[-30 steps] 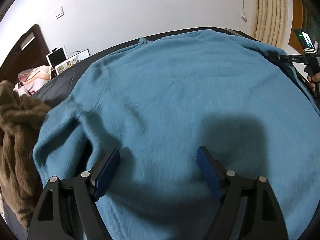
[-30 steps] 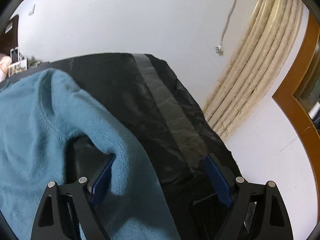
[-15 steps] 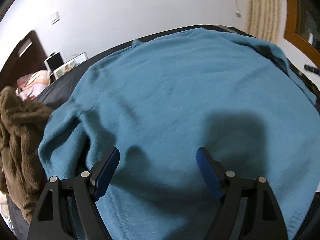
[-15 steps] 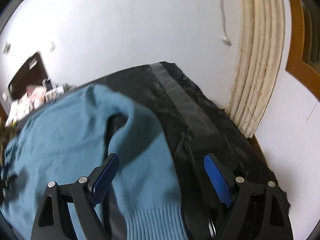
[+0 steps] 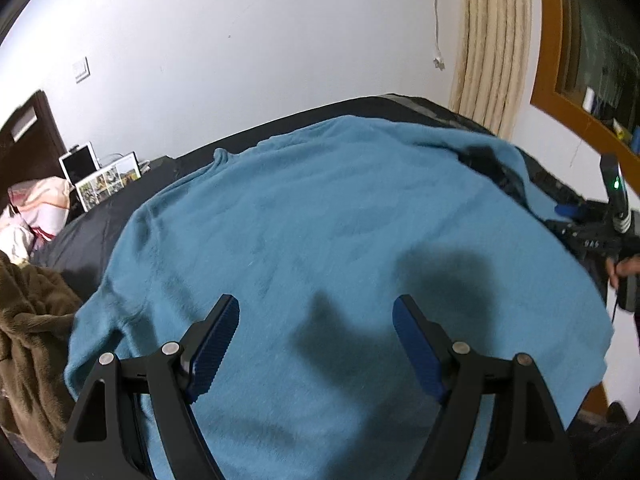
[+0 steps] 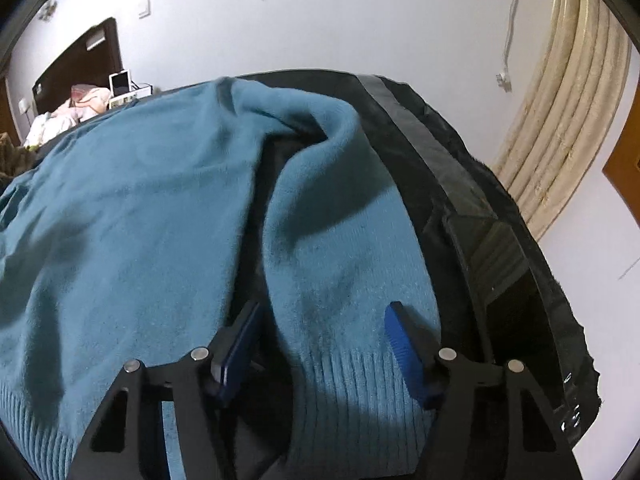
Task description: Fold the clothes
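Teal knit sweater [image 5: 328, 240] spreads flat beneath and ahead of the left gripper [image 5: 316, 332], whose fingers stand wide apart and empty, much as a second ago. In the right wrist view, the right gripper [image 6: 320, 336] spreads wide astride the sweater's sleeve [image 6: 344, 264], ribbed cuff [image 6: 360, 392] between the fingers, where earlier the sleeve lay by the left finger only.

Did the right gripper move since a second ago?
Yes. The right gripper has pulled back along the blue sweater's sleeve: its ribbed cuff now lies between the open fingers, and the taped black cover looks farther off.
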`<state>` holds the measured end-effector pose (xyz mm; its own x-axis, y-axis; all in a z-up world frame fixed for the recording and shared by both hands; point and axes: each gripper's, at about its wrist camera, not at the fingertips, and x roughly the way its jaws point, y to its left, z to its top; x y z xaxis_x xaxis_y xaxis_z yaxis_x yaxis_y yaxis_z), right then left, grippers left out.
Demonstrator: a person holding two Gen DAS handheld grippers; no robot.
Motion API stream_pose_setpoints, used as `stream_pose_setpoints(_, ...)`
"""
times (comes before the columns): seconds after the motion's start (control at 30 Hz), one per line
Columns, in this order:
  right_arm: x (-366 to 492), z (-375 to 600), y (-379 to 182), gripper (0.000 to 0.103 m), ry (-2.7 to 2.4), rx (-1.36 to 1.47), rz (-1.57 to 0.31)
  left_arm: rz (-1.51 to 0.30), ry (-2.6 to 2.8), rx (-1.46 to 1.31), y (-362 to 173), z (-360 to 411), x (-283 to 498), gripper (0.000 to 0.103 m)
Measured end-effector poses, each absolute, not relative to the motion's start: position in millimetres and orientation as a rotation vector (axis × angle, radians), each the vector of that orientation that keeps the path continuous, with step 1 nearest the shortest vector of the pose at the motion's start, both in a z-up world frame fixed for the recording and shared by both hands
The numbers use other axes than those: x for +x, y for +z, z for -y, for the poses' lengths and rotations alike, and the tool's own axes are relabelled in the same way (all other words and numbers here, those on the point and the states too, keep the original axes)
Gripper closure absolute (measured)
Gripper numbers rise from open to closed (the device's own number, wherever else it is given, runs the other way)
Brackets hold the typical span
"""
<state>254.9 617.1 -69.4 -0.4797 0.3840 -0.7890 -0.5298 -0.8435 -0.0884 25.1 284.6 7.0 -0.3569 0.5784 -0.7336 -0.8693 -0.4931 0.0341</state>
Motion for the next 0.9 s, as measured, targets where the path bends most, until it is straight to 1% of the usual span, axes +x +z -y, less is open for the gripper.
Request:
stream_pose_setpoints(0.03,255.3,-619.5,-69.0,0.042,2.301,-1.171,-0.232,-0.525,1.959,-0.837,7.5,-289.3,24.9,0.02)
stream_pose_setpoints(0.07,255.9,-623.1,-68.3,0.049,2.286,-1.167,-0.242,-0.527,1.958,-0.835,7.3,-292.4,26.5,0.02)
stream_pose_setpoints(0.1,256.4,-626.7,-67.5,0.059,2.271,-1.164,-0.252,-0.532,1.957,-0.834,6.7,-294.2,25.9,0.02)
stream_pose_setpoints(0.13,256.9,-630.8,-66.1,0.065,2.254,-1.159,-0.259,-0.538,1.954,-0.833,5.6,-296.8,25.9,0.02)
stream_pose_setpoints(0.2,257.3,-640.8,-60.8,0.084,2.217,-1.142,-0.258,-0.55,1.949,-0.834,3.5,-302.6,24.8,0.02)
stream_pose_setpoints(0.23,257.6,-645.8,-58.2,0.086,2.198,-1.134,-0.258,-0.555,1.949,-0.838,1.8,-305.5,22.7,0.02)
stream_pose_setpoints(0.3,258.3,-656.3,-50.4,0.088,2.159,-1.105,-0.248,-0.559,1.949,-0.857,-2.7,-310.1,17.1,0.02)
stream_pose_setpoints(0.53,263.7,-704.0,18.5,0.09,1.976,-0.805,-0.078,-0.56,1.941,-0.926,-19.3,-321.5,2.4,0.02)
stream_pose_setpoints(0.67,259.5,-743.0,53.9,0.09,1.969,-0.688,-0.172,-0.544,1.929,-0.961,-26.6,-324.7,-4.7,0.02)
stream_pose_setpoints(0.77,247.4,-755.0,70.2,0.09,1.976,-0.609,-0.184,-0.517,1.919,-0.998,-31.1,-324.8,-12.3,0.02)
stream_pose_setpoints(0.83,234.5,-756.4,80.0,0.09,1.984,-0.56,-0.156,-0.499,1.919,-1.018,-33.1,-323.7,-16.9,0.02)
stream_pose_setpoints(0.9,215.0,-749.1,88.6,0.09,1.998,-0.52,-0.09,-0.482,1.921,-1.028,-33.3,-322.8,-20.6,0.02)
